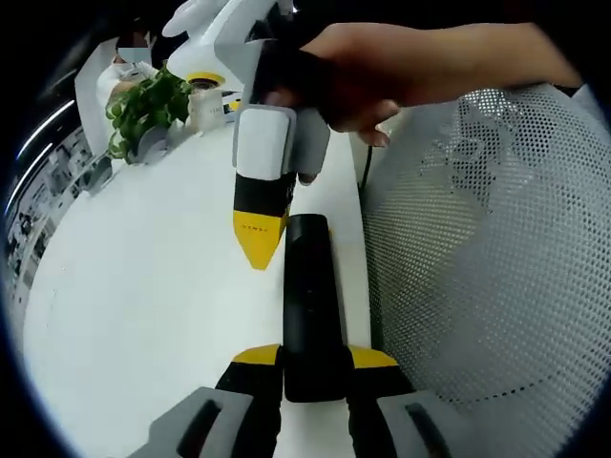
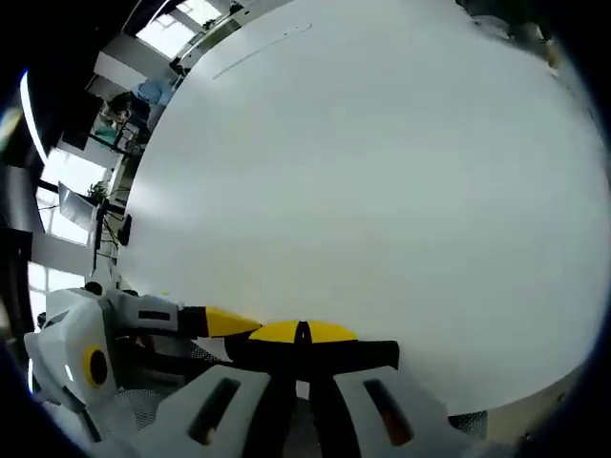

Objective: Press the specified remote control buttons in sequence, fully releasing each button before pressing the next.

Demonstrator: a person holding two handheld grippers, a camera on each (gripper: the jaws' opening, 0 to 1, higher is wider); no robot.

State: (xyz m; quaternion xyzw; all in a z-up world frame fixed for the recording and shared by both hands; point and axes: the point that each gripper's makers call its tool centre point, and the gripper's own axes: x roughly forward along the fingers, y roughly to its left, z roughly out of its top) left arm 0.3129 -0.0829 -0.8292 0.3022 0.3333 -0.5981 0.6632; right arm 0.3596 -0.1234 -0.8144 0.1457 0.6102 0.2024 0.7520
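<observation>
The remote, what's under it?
The remote sticks out over the white table, clamped at its near end by the left gripper. The right gripper points down beside it. Directly beneath is hidden.

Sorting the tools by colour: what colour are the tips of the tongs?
Yellow tips on the right tongs, clearest in the left gripper view.

One black remote control (image 1: 307,305) is lying centre frame; two grippers (image 1: 315,367) (image 1: 258,229) are showing, one potted plant (image 1: 143,110) upper left, one mesh chair (image 1: 496,258) right.
</observation>
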